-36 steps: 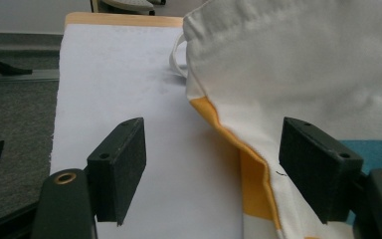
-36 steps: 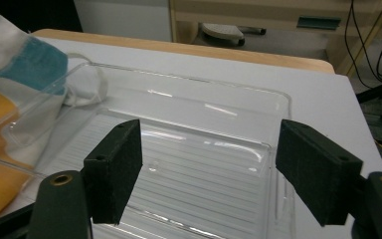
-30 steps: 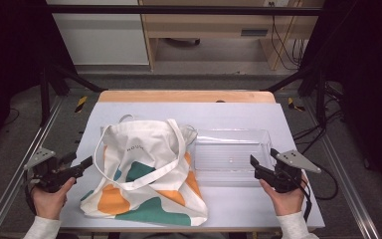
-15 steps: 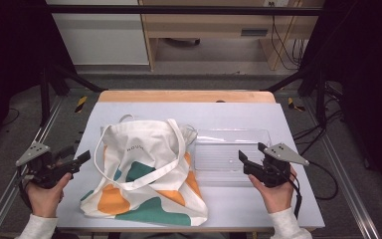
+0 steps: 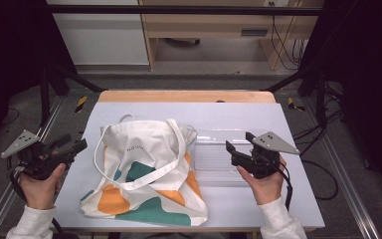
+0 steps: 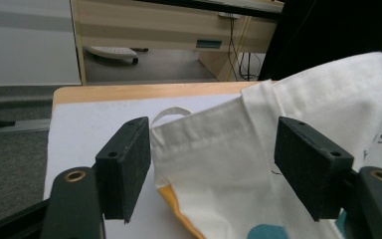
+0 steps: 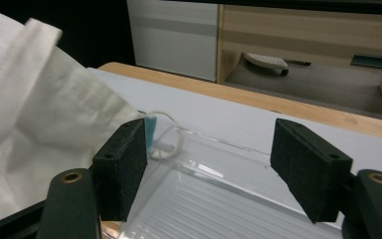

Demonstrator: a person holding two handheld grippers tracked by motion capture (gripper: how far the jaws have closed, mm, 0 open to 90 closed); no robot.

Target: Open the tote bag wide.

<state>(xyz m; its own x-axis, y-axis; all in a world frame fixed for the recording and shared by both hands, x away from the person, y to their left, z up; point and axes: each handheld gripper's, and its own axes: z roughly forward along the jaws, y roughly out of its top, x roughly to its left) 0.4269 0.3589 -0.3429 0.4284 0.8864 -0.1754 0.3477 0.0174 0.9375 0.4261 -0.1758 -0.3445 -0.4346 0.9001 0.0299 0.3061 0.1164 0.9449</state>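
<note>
A white tote bag [image 5: 144, 169] with orange and green patches lies flat on the table, its handles looped over it. A clear plastic tray [image 5: 219, 159] sits just right of it. My left gripper [image 5: 72, 143] hovers off the bag's left edge, apart from it. Its jaws have just been closing slightly and stand wide, with nothing pressed between them. In the left gripper view [image 6: 211, 149] the bag's corner [image 6: 229, 164] lies beyond the jaws. My right gripper [image 5: 239, 143] is open above the tray's right part. In the right gripper view [image 7: 209, 149] the tray [image 7: 219, 199] lies under it and the bag [image 7: 35, 114] to its left.
The pale blue table top [image 5: 179, 112] has a wooden strip [image 5: 186, 96] along its far edge. Metal rails run along both sides. Beyond the table stand a white cabinet [image 5: 99, 35] and a wooden shelf unit [image 5: 214, 30]. Cables [image 5: 323, 164] hang at the right.
Both hands have risen off the table. The right gripper has moved left, from beside the tray to over it. The left gripper has lifted near the table's left edge.
</note>
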